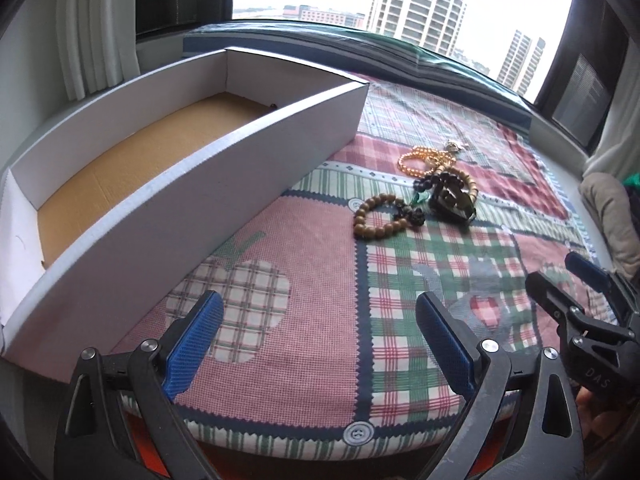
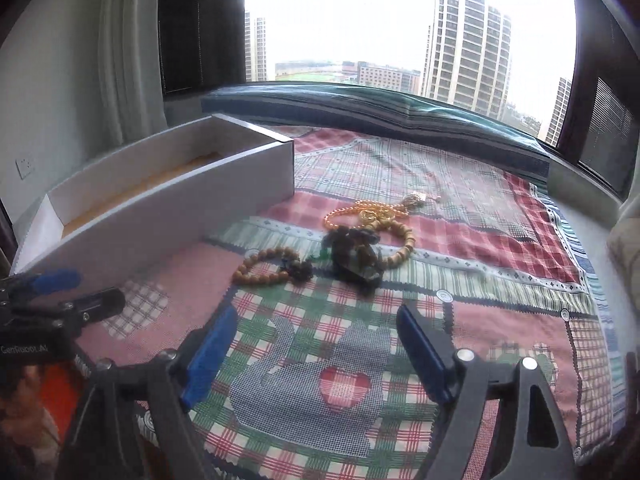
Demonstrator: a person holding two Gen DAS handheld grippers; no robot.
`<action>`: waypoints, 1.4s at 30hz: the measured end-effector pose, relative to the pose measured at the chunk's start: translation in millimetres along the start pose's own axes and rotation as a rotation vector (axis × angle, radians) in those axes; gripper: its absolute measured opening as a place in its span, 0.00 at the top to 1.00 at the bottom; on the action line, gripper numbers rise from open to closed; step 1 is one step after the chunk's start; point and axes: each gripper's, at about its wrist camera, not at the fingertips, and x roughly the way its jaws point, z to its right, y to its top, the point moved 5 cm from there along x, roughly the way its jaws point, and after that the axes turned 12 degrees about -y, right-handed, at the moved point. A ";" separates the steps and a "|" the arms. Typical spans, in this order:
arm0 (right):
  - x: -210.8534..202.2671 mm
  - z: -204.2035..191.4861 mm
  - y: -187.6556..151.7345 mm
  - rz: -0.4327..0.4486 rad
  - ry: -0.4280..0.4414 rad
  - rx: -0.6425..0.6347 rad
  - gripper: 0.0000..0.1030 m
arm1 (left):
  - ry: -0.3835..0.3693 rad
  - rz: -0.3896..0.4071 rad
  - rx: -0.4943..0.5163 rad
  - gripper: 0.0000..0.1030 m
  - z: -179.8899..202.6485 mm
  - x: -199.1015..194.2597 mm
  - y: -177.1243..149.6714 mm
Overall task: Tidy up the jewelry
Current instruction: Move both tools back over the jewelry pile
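Beyond the wide window stand tall towers, and before it lies a bed under a patchwork quilt [image 1: 304, 264] of checks, apples and hearts. On the quilt's left side sits a long white box [image 1: 192, 184] with a brown card floor, bare but for one small dark speck at its far end.

Right of the box, near but apart from it, the jewelry lies in a loose heap: one wooden bead bracelet [image 1: 378, 216] with a dark knot, one orange bead strand [image 1: 424, 160], one pale bead loop [image 1: 466, 184], one dark bead string [image 1: 430, 182] and a dark lumpy piece [image 1: 452, 202] in the middle. That makes about five; the tangle may hide more.

I judge the beads light and limp, likely to sag and swing when lifted, and smooth enough to slip, so a pinch across the cord between beads, or on the knot, looks safest. Overlapping strands may drag each other.

Both tools hover short of the heap, holding nothing: the left hand-held gripper [image 1: 320, 344] gapes wide over the apple patch, the right hand-held gripper [image 2: 316, 356] stands open over the heart.
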 end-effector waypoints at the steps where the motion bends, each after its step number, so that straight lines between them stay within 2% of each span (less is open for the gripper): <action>1: 3.1 4.2 -7.8 -0.011 -0.016 0.003 0.19 | 0.001 -0.012 0.014 0.06 4.1 6.2 -3.7; 7: 27.2 17.8 -55.2 -0.092 -0.067 0.017 0.19 | 0.030 -0.086 0.092 0.06 15.8 46.1 -23.0; 13: 50.4 25.2 -83.9 -0.160 -0.108 0.018 0.19 | 0.042 -0.154 0.076 0.06 10.0 76.3 -42.4; 21: 67.0 22.4 -94.6 -0.198 -0.120 0.010 0.17 | 0.072 -0.142 0.101 0.01 9.3 81.9 -45.3; 25: 68.9 24.1 -95.1 -0.198 -0.118 0.025 0.12 | 0.071 -0.135 0.102 0.01 8.8 82.3 -45.0; 29: 71.2 27.6 -96.8 -0.211 -0.090 0.053 0.12 | 0.067 -0.117 0.102 0.00 9.7 83.9 -44.4; 31: 72.9 31.6 -98.5 -0.220 -0.069 0.090 0.07 | 0.068 -0.122 0.101 0.00 9.5 83.7 -44.5; 38: 74.7 32.0 -99.1 -0.230 -0.070 0.091 0.06 | 0.078 -0.162 0.088 0.00 9.5 86.8 -41.3; 42: 74.2 32.3 -99.7 -0.230 -0.086 0.107 0.05 | 0.064 -0.159 0.107 0.00 10.0 87.9 -40.5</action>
